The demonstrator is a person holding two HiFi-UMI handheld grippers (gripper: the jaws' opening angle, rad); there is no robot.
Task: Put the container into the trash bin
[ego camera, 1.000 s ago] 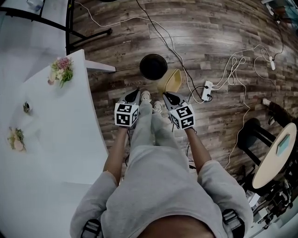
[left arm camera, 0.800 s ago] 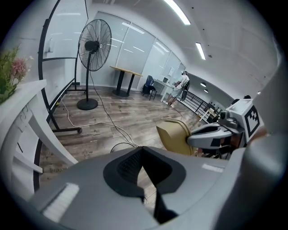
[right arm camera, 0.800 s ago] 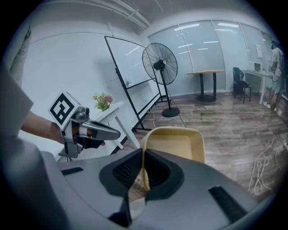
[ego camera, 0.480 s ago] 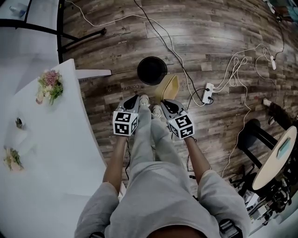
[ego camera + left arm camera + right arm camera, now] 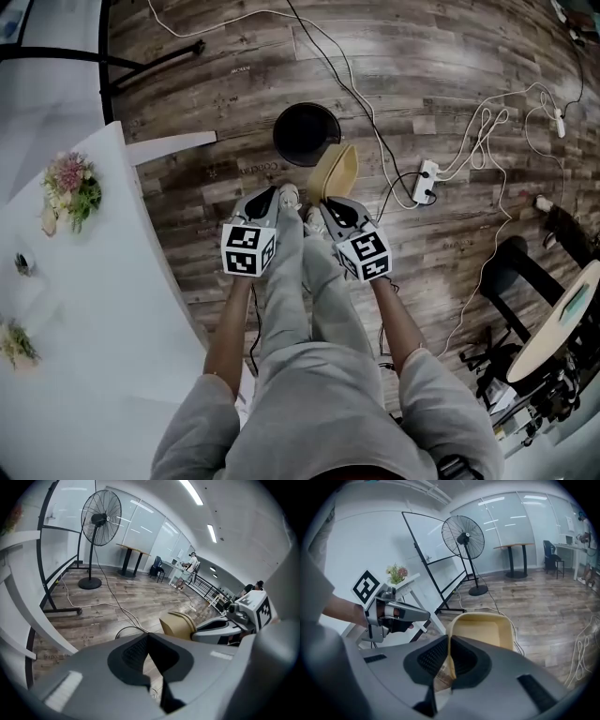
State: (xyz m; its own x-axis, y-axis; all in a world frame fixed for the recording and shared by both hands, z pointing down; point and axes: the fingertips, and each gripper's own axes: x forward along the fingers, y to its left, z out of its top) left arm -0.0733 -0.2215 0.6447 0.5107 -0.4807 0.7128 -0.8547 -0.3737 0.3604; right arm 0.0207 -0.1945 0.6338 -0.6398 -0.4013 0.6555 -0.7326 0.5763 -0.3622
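A round black trash bin [image 5: 307,134] stands on the wood floor ahead of the person's feet. A beige container [image 5: 336,171] hangs tilted just right of the bin and overlaps its near edge in the head view. My right gripper [image 5: 328,204] is shut on the container's near rim; the rim [image 5: 449,654] runs between the two pads [image 5: 465,660], and the tub [image 5: 483,629] opens beyond them. My left gripper [image 5: 267,195] is beside it on the left, apart from the container [image 5: 177,623], its jaws [image 5: 149,637] closed together with nothing in them.
A white table [image 5: 112,281] with small flower pots [image 5: 70,187] borders the left. Cables and a power strip [image 5: 427,180] lie on the floor to the right. A black stool [image 5: 511,272] and a round table [image 5: 562,328] are at the far right. A standing fan [image 5: 101,520] is further off.
Both grippers have sunk toward the floor together, the right one carrying the container. The container now lies closer to the bin's rim.
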